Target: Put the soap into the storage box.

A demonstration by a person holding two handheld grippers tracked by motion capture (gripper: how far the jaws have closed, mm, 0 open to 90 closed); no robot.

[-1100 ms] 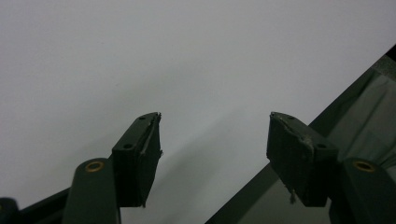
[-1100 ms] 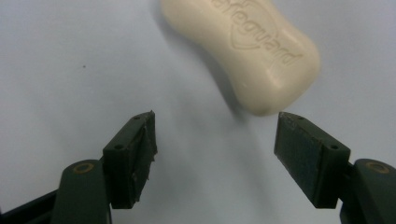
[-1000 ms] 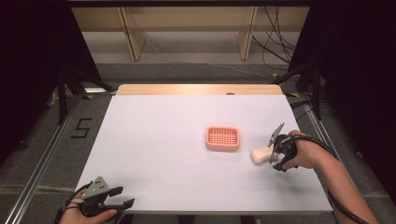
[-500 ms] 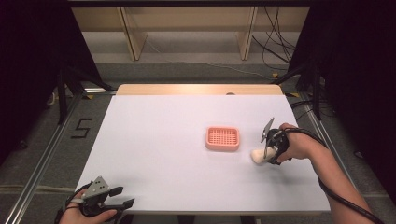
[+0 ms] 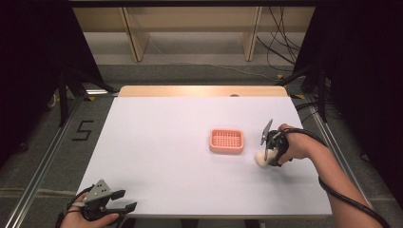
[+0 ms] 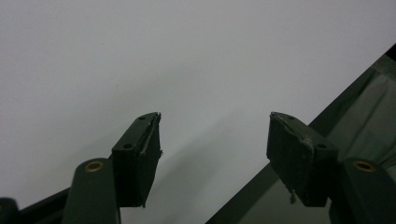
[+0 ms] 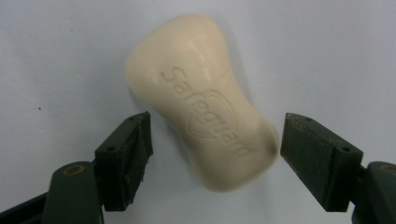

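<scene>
A cream bar of soap (image 7: 201,98) stamped with a brand name lies flat on the white table (image 5: 166,142), just right of a pink slotted soap dish (image 5: 226,141). My right gripper (image 7: 215,140) points down at the soap (image 5: 259,160), and its jaws have just been opening. The bar's near end lies between them with a gap on the left side, so the pads do not press on it. My left gripper (image 5: 126,200) rests at the table's front left corner, open with nothing in it (image 6: 215,135).
The table's front edge (image 6: 299,140) runs just under my left gripper, with dark floor beyond it. A wooden strip (image 5: 202,90) borders the table's far side. Shelving and cables stand behind it.
My right hand has slid a little to the left, over the soap, and its jaws stand wider. The soap stays where it was, and the left gripper has not moved.
</scene>
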